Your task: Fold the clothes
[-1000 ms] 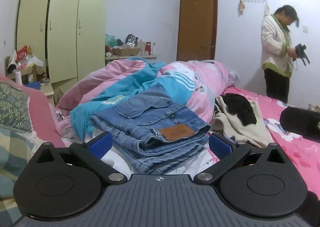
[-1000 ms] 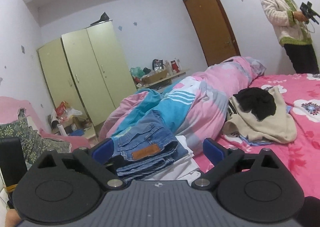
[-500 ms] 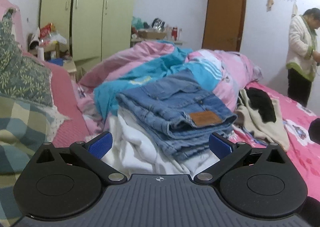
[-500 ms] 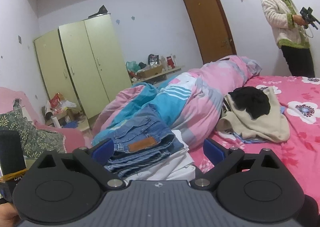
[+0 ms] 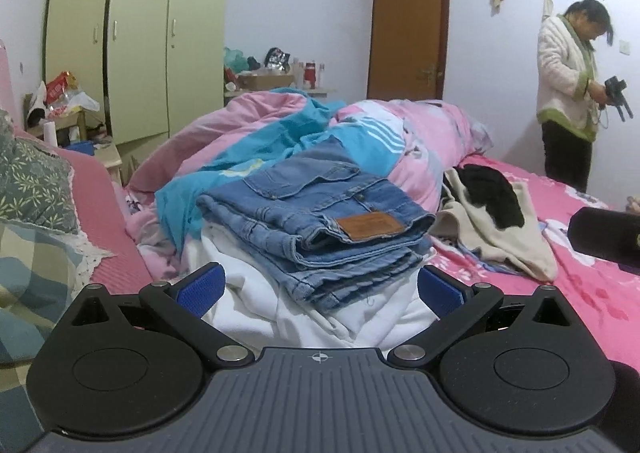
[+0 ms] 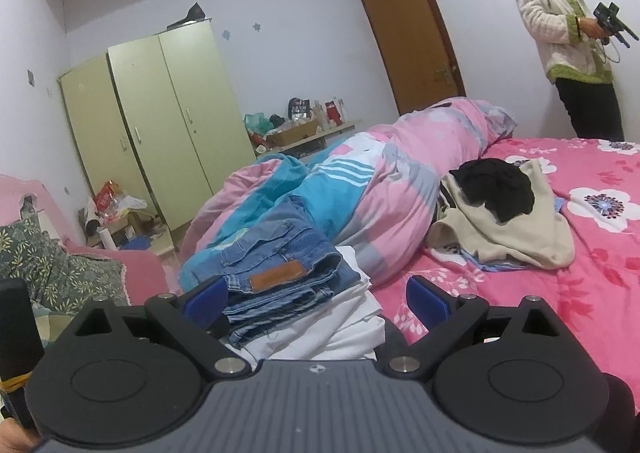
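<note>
Bedroom, pink floral bedsheet (image 6: 592, 281) — folded blue denim jeans (image 5: 320, 221) sit atop a folded white garment (image 5: 260, 305) beside a pink-and-blue quilt (image 6: 360, 189); left gripper (image 5: 320, 289) and right gripper (image 6: 316, 297) both spread wide, holding nothing.

jeans (image 5: 320, 209): denim, leather patch | door (image 5: 408, 29): wood | claw (image 5: 320, 289): matt plastic
</note>
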A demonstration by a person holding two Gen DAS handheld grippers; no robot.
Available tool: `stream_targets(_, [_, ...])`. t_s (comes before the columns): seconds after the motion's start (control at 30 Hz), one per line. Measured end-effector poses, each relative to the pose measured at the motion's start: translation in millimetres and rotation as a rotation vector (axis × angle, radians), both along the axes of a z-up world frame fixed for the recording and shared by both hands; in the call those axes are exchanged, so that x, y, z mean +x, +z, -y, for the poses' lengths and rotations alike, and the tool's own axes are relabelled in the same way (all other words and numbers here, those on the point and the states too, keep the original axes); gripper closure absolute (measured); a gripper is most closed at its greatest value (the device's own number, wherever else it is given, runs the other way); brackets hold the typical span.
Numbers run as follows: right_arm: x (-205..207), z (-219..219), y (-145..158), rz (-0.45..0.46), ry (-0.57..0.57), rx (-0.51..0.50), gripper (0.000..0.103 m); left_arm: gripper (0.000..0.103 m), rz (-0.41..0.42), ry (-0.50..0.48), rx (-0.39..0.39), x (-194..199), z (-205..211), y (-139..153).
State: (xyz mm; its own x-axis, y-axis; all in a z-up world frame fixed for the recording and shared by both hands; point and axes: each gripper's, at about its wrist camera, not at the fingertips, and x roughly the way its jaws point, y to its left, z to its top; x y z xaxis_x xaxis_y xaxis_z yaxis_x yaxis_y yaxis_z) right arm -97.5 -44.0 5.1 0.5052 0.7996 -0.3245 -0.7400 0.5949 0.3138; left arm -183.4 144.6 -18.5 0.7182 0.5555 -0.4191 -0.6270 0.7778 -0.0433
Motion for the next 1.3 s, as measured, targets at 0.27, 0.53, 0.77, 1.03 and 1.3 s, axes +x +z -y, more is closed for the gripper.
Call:
stream_targets(0.27, [-1, -2, -2, 0.001, -0.001, -0.024, 0.005, 0.0, -0.006, 0.012, -0.031, -1, -5, -1])
stream_targets(0.53, [-3, -7, -6, 0.002, 0.025, -0.049, 0.005, 0.0, -0.028, -0.002, -0.001, 0, 1, -5])
stream_targets(0.77, [-3, -8, -8, -0.005, 0.026, -0.061, 0.004, 0.0, -0.022, -0.016, 0.004, 0, 2, -5])
stream_targets(1.03, [-3, -8, -8, -0.003, 0.027, -0.069, 0.004, 0.0, -0.022, -0.008, -0.019, 0, -1, -6])
stream_targets(1.3, [-4, -11, -8, 0.002, 0.039, -0.086, 0.004, 0.0, -0.054, 0.005, -0.001, 3, -4, -12])
